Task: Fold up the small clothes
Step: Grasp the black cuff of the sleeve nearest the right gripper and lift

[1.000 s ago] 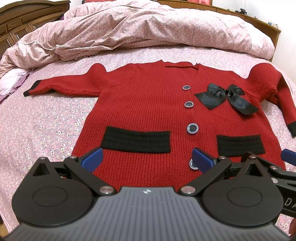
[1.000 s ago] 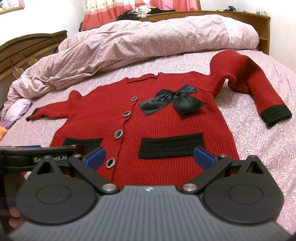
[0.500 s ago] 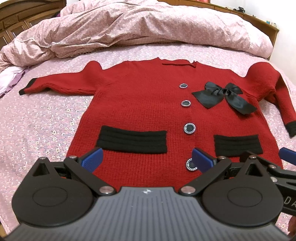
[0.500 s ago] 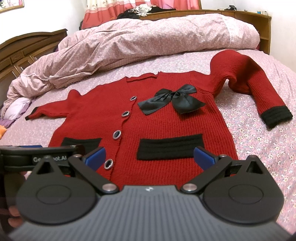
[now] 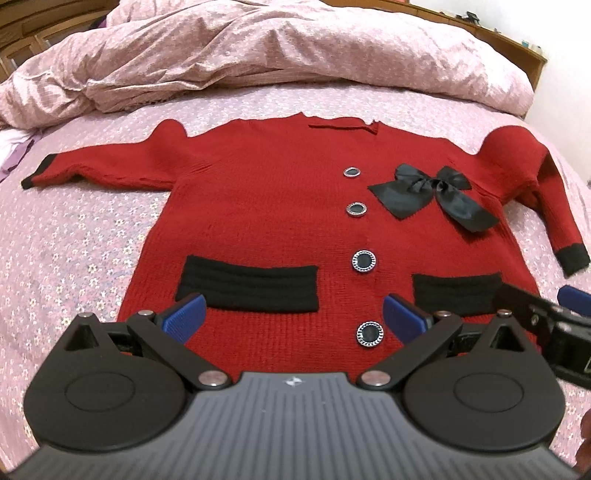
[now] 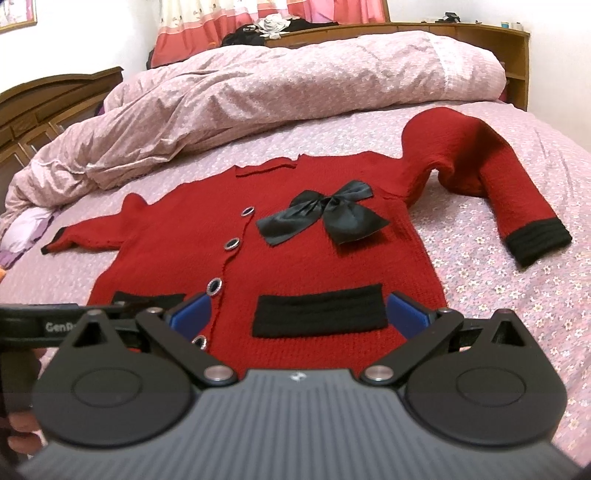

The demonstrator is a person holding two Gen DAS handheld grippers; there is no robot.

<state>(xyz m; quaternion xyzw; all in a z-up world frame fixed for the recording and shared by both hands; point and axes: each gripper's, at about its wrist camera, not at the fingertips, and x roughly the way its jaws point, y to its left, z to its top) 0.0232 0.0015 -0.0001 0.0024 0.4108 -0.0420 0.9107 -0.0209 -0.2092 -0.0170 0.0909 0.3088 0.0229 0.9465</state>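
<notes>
Since a second ago I've tipped my left claw lower over the red knitted cardigan, spread-fingered above its hem. Right view: my right claw gapes wide over the cardigan's hem on the pink floral bed.

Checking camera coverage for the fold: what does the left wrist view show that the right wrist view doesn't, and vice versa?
Left wrist only: the whole left pocket band and the bottom button clear of any finger; the right claw's blue pad at the right edge.

Right wrist only: the curtains, the wooden headboard, and the left claw's housing at the left edge.

Both: the red cardigan spread flat on the bed, its black bow, the bunched duvet. Left claw and right claw are open over the hem.
</notes>
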